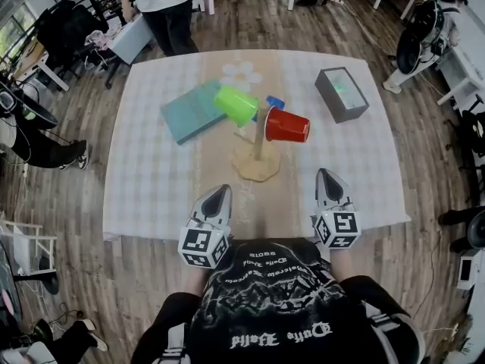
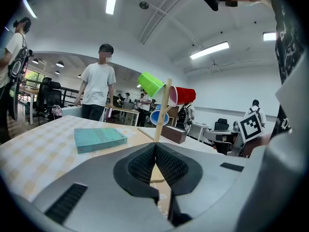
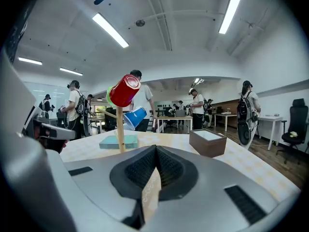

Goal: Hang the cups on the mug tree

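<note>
Grippers both clenched and empty: left gripper (image 1: 221,190) and right gripper (image 1: 326,174) sit at the near edge of the table (image 1: 151,173), well apart from the mug tree (image 1: 258,144). Green cup (image 1: 236,105), red cup (image 1: 286,125) and blue cup (image 1: 275,102) all hang on its branches mid-table. No loose cup shows, only a teal book (image 1: 189,112) and a dark box (image 1: 342,93), so the task looks done.

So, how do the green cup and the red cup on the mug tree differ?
The green cup hangs left of the mug tree post, the red cup right of it. The green cup tilts base-up; the red cup lies nearly level. Both hang with mouths toward the post.
</note>
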Available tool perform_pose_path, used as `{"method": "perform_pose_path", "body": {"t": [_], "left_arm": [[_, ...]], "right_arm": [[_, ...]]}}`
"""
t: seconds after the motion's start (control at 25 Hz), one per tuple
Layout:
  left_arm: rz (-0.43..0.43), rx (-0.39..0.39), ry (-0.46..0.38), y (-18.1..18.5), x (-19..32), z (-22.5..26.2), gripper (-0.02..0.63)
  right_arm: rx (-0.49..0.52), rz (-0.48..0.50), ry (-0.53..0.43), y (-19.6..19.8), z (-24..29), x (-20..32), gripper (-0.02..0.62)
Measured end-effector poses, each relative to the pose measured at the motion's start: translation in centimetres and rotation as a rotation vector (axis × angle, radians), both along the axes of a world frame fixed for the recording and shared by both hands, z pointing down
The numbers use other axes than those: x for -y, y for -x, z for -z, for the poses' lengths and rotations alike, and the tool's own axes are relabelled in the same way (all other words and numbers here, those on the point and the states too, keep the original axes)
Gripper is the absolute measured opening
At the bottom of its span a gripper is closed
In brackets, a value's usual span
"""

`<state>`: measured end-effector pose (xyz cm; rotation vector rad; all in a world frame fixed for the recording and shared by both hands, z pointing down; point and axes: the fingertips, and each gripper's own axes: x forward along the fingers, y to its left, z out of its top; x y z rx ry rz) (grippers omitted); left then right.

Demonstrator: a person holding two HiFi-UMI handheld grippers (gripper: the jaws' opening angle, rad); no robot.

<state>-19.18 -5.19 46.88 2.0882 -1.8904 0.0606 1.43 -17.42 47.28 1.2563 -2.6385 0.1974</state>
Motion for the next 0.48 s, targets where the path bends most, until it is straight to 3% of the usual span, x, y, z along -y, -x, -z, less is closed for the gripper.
{"method": "perform_pose_path", "body": {"t": [0.48], "left_arm": [[0.005,0.004,0.008,0.07,0.20,-0.04,0.020]], "right_arm": [[-0.049,0.035,-0.012,0.89,-0.19,0.01,0.006]]}}
